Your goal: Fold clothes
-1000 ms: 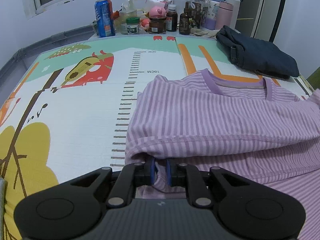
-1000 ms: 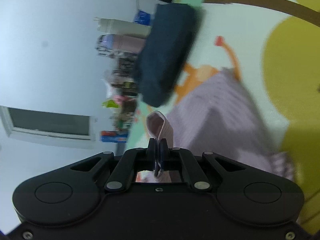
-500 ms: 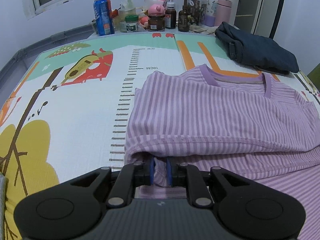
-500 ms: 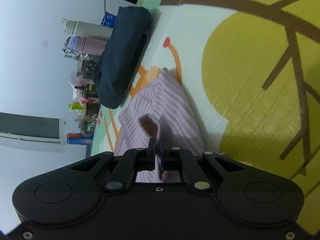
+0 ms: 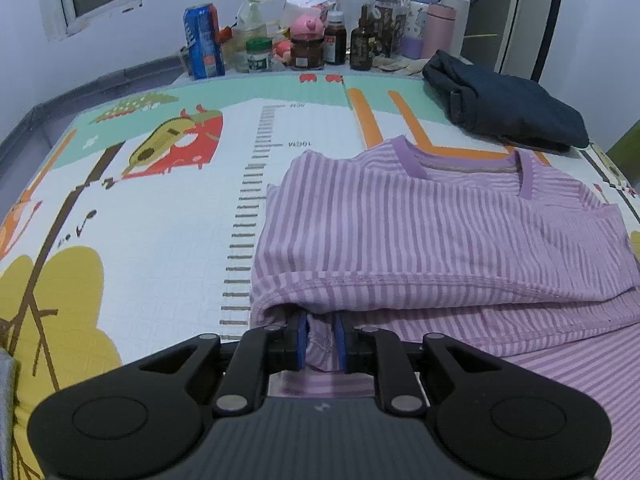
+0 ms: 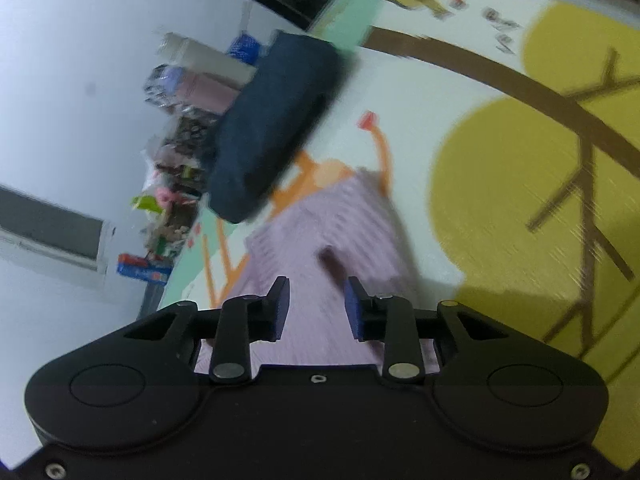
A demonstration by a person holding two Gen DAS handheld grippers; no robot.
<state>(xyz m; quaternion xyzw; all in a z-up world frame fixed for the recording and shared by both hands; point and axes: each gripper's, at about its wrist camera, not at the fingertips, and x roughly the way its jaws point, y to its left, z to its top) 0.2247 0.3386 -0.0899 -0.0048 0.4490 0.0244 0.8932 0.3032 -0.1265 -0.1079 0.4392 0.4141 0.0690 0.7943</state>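
Observation:
A purple striped shirt [image 5: 432, 232] lies on the play mat, its lower part folded up over the body, collar toward the far side. My left gripper [image 5: 321, 338] is low at the near left corner of the fold, its blue pads a small way apart with a bunch of the shirt's cloth between them. In the blurred, tilted right wrist view, my right gripper [image 6: 316, 308] is open and empty just above the shirt [image 6: 320, 232].
A folded dark navy garment [image 5: 504, 108] lies at the mat's far right; it also shows in the right wrist view [image 6: 272, 124]. Bottles, jars and a blue can [image 5: 202, 42] crowd the far edge. A raised grey border [image 5: 24, 124] runs along the left.
My right gripper opened and let go of the shirt's cloth, which dropped onto the shirt. The left gripper's pads have spread slightly while still around the fold's corner.

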